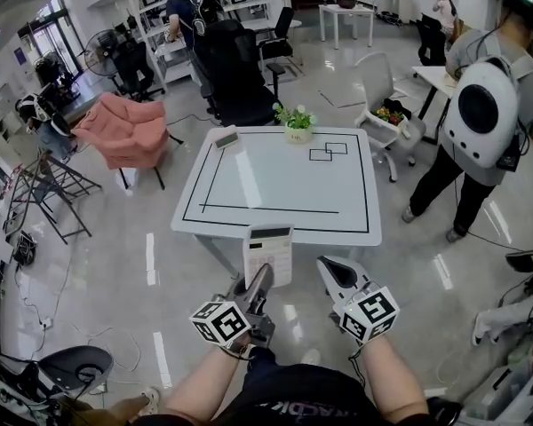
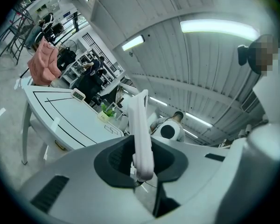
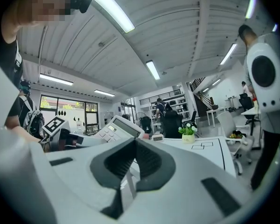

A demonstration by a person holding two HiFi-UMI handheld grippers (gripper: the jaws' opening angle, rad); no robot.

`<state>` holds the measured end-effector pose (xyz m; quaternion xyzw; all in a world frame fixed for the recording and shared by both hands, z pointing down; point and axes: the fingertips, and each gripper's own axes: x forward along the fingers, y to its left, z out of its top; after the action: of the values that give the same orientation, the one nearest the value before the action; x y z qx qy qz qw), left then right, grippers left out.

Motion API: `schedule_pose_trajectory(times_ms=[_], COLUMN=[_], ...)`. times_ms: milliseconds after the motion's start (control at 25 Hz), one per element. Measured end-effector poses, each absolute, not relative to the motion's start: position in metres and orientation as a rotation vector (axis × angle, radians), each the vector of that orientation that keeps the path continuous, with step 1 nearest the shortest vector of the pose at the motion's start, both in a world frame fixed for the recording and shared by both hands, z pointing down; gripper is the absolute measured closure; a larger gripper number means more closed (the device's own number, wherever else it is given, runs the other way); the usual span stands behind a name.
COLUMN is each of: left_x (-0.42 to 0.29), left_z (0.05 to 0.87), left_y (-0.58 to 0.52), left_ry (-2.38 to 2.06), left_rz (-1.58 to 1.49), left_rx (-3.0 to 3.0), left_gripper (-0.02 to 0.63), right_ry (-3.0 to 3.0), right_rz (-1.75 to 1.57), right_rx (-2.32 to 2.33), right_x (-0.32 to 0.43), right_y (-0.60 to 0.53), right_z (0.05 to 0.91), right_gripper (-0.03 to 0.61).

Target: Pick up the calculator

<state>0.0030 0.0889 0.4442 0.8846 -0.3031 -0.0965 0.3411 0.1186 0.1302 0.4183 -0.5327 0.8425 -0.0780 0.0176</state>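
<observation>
A: left gripper [image 1: 263,278] is clamped on the calculator [image 1: 268,248]; pinched across its thickness at the near end; the rest sticks out forward unsupported
B: right gripper [image 1: 331,267]?
A: jaws shut together, nothing between them; just beside the left one, not touching the calculator
B: where's the calculator relative to the worktop [image 1: 275,180]?
A: at the near edge; looks lifted clear of the surface, though I can't judge the gap from above
B: so the pick looks basically done; tips for the hold?
A: it's an end-only grip with a long lever; I'd hold the squeeze steady, avoid wrist roll and carry it level so it can't pivot in the pads; stay off the worktop rim; potted plant [image 1: 296,130] and small display [image 1: 226,138] at the far side are well apart, no concern
</observation>
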Motion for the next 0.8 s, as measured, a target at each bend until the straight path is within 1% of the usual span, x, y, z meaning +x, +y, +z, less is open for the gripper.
schedule_pose_trajectory(times_ms=[800], left_x=[0.0045], left_z=[0.4441], left_y=[0.0863], left_ry=[-0.791], left_rz=[-0.261], left_rx=[2.293], left_gripper=[0.546], right_ry=[2.632], right_rz=[-0.242], right_rx=[-1.641], right_x=[0.1186], right_y=[0.1272], right_z=[0.4175], right_gripper=[0.577])
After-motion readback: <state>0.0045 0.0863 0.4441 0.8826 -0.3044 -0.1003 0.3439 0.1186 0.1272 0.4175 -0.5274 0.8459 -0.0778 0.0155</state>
